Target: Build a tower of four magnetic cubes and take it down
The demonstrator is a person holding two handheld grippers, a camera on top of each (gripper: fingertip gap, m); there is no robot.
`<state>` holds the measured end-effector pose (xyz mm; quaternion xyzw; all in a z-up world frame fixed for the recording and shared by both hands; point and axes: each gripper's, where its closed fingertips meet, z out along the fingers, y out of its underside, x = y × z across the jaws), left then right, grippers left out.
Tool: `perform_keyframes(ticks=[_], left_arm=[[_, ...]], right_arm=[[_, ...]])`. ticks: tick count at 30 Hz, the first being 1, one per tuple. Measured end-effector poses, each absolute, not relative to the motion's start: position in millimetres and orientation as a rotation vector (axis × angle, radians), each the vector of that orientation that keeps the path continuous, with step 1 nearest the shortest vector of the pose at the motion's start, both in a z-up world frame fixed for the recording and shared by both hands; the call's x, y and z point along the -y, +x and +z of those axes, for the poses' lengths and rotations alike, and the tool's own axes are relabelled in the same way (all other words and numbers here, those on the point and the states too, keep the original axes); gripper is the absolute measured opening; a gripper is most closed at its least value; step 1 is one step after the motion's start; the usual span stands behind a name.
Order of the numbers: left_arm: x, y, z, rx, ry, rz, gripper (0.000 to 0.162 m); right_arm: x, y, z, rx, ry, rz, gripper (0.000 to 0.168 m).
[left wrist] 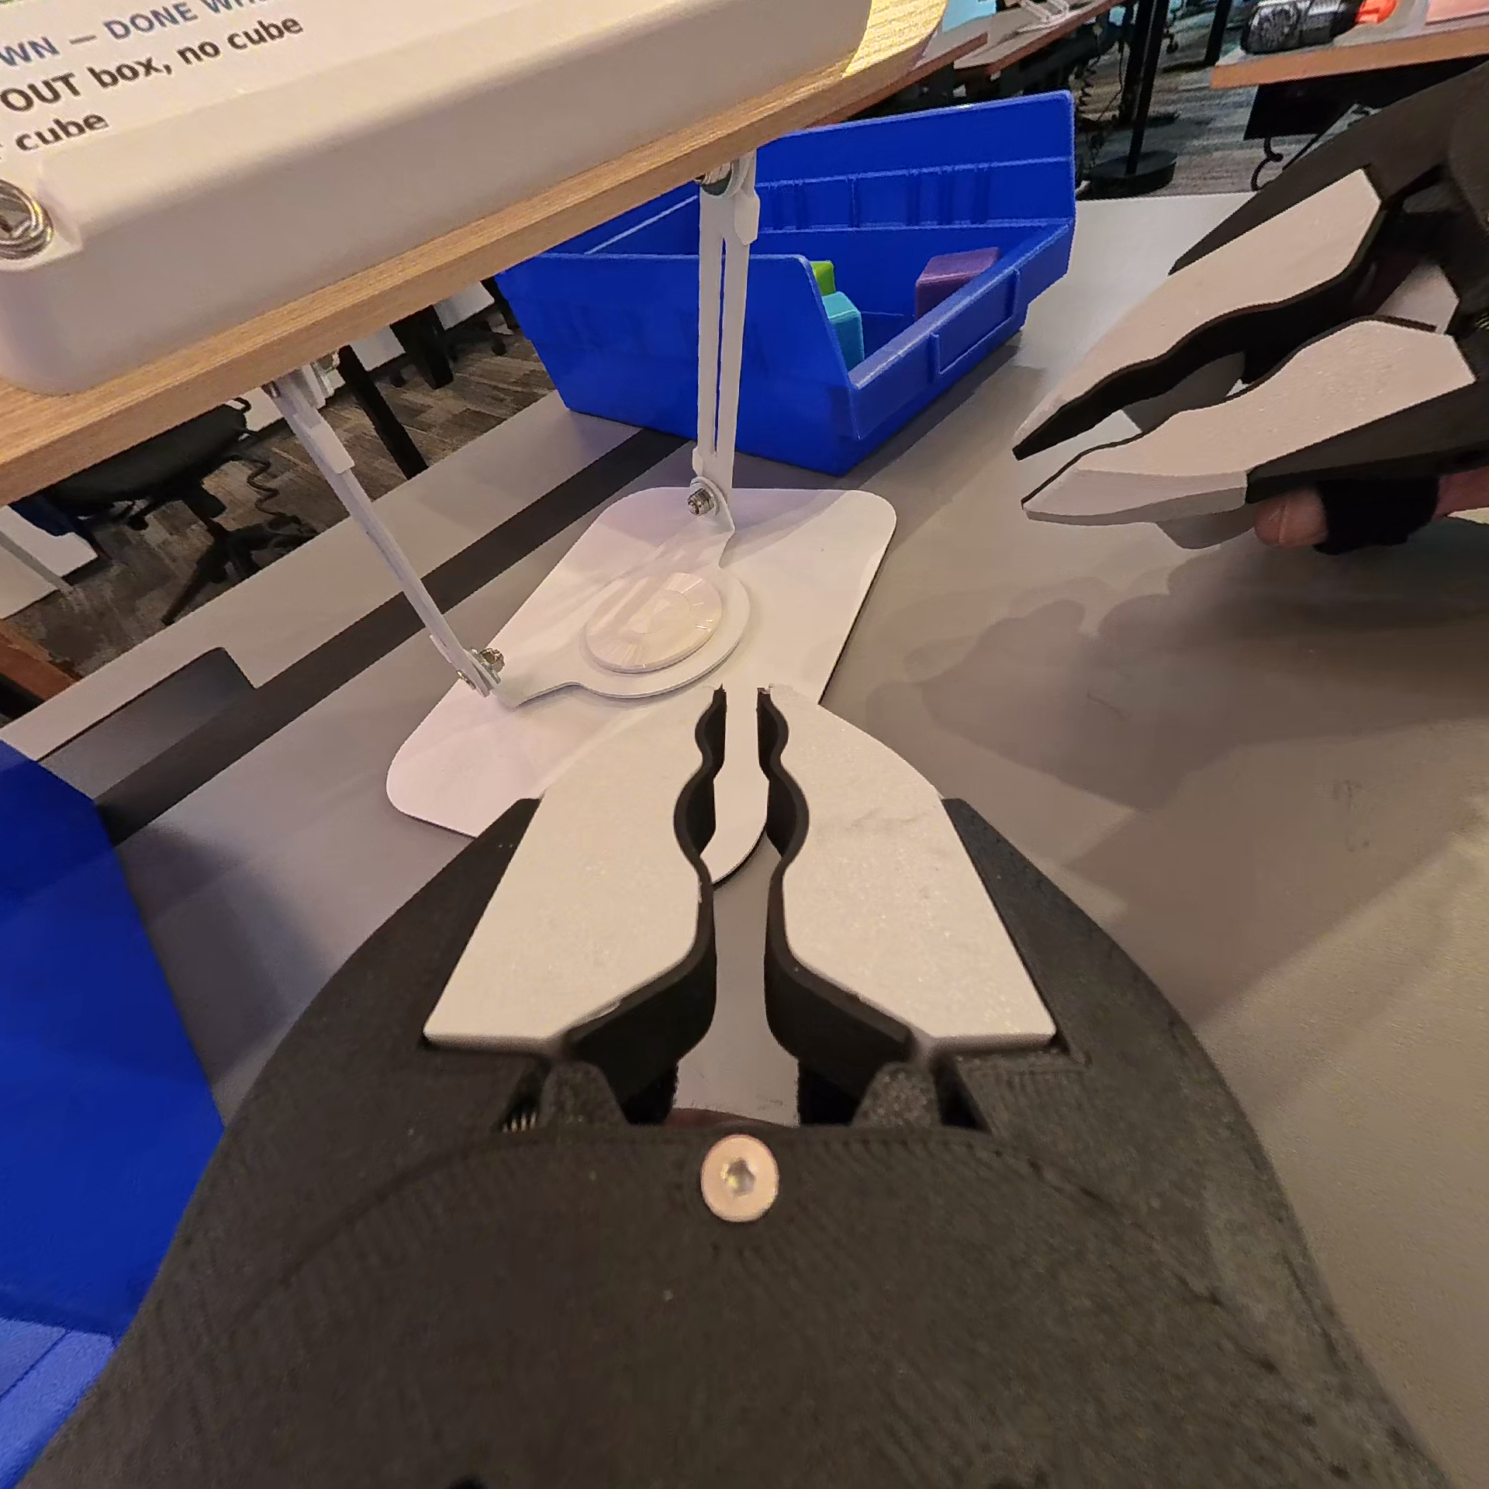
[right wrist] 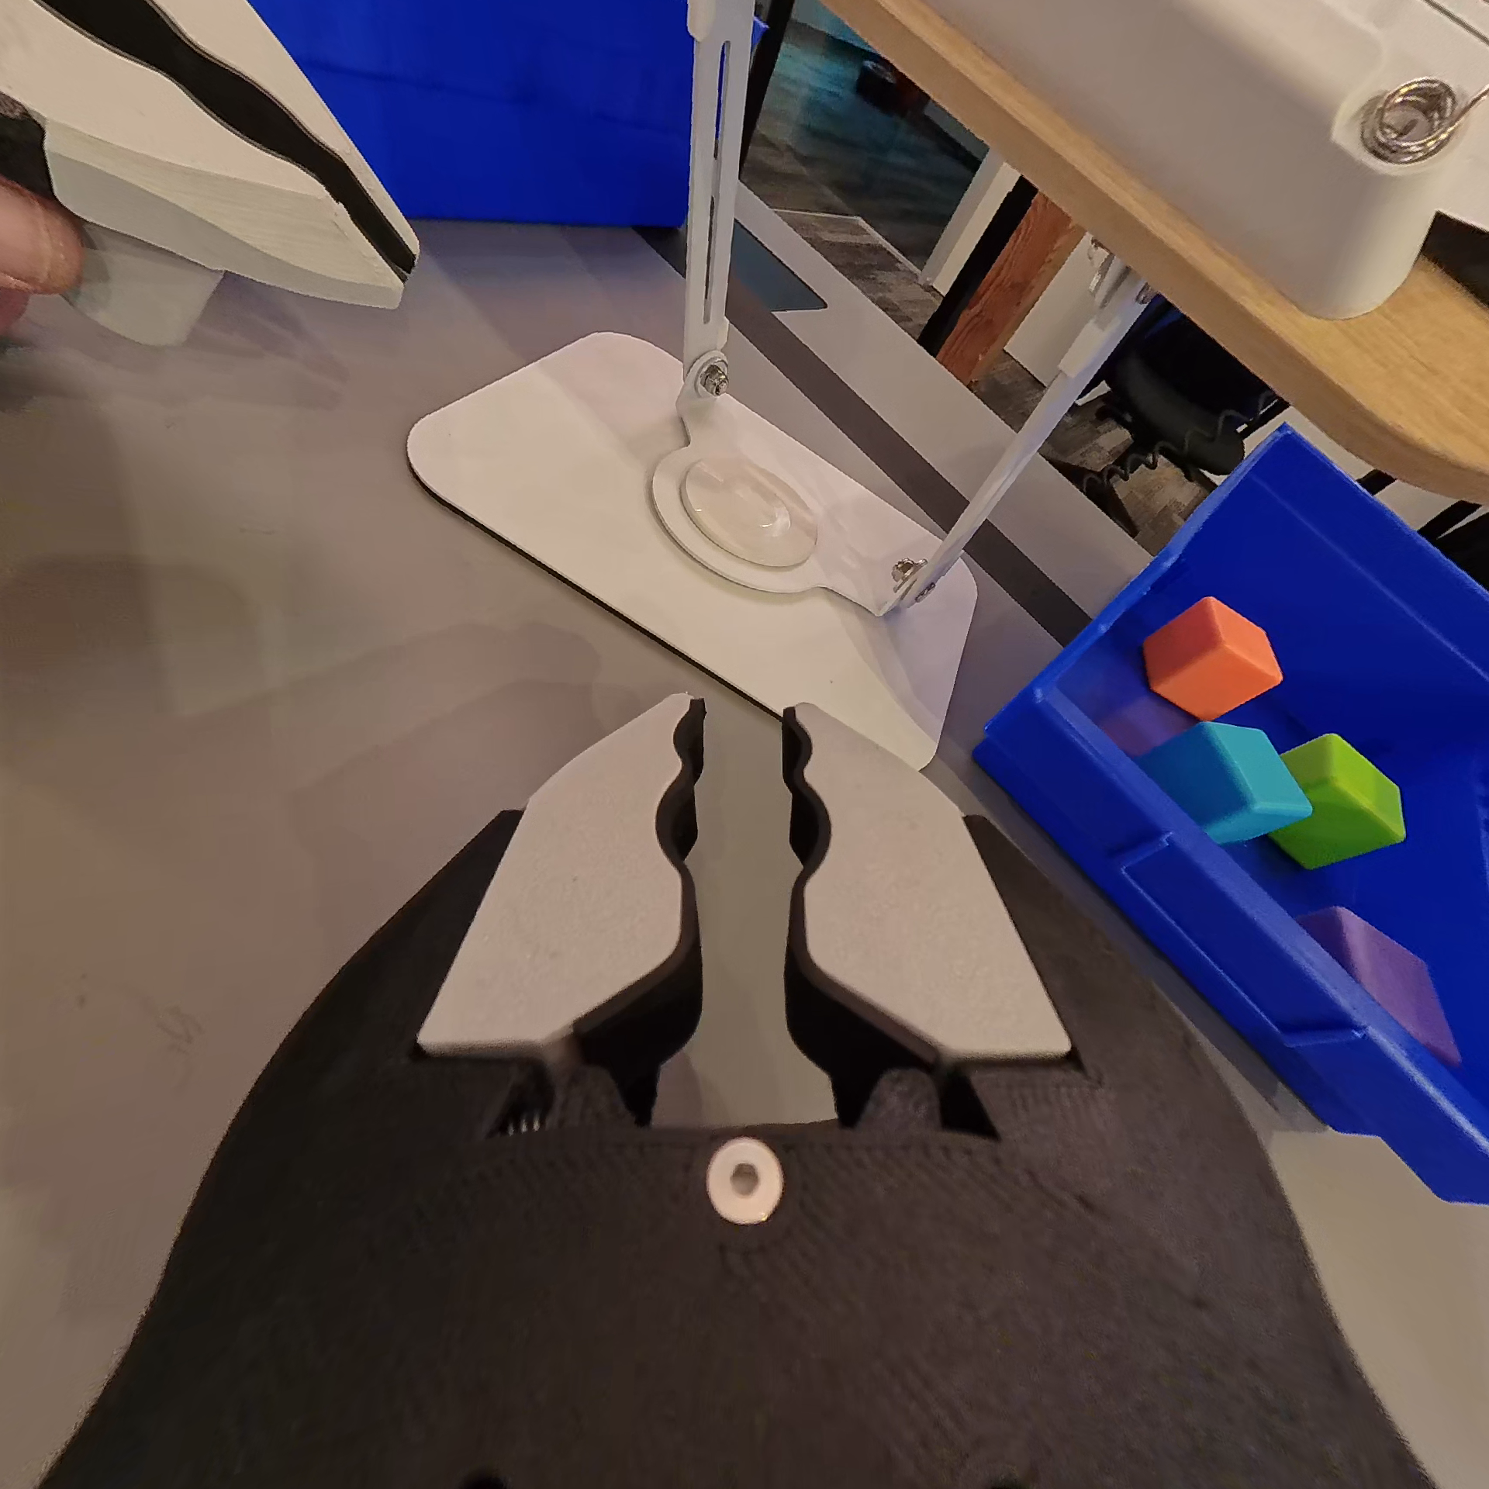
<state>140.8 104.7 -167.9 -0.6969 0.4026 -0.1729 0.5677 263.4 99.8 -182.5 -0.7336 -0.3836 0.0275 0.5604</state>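
Note:
Several magnetic cubes lie in a blue bin point(right wrist: 1209, 910) at the right: an orange cube point(right wrist: 1213, 657), a teal cube point(right wrist: 1225, 777), a green cube point(right wrist: 1341, 802) and a purple cube point(right wrist: 1386, 983). In the left wrist view the same bin point(left wrist: 725, 362) shows teal point(left wrist: 842, 322), green point(left wrist: 822, 272) and purple point(left wrist: 955, 278) cubes. My left gripper point(left wrist: 743, 693) is empty, its fingers almost together, over the near edge of the white base plate point(left wrist: 806, 564). My right gripper point(right wrist: 741, 709) is empty, with a narrow gap, just short of the plate point(right wrist: 532, 451). No cube stands on the plate.
A round disc point(right wrist: 749, 524) sits on the plate. Two thin white struts point(left wrist: 721, 322) rise from it to a wooden board point(left wrist: 403, 282) with a white sign overhead. A second blue bin point(left wrist: 64, 1047) stands at the left. The right gripper point(left wrist: 1027, 479) shows at the right. Spacing between my two grippers at the tips: around 12 cm.

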Motion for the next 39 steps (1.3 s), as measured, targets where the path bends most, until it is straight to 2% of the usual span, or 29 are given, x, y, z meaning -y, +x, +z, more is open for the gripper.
perform_keyframes(ticks=[39], left_arm=[[-105, 141, -167, -0.955, -1.623, -0.391, 0.010]], right_arm=[[-105, 279, -173, 0.852, -1.709, 0.073, 0.023]])
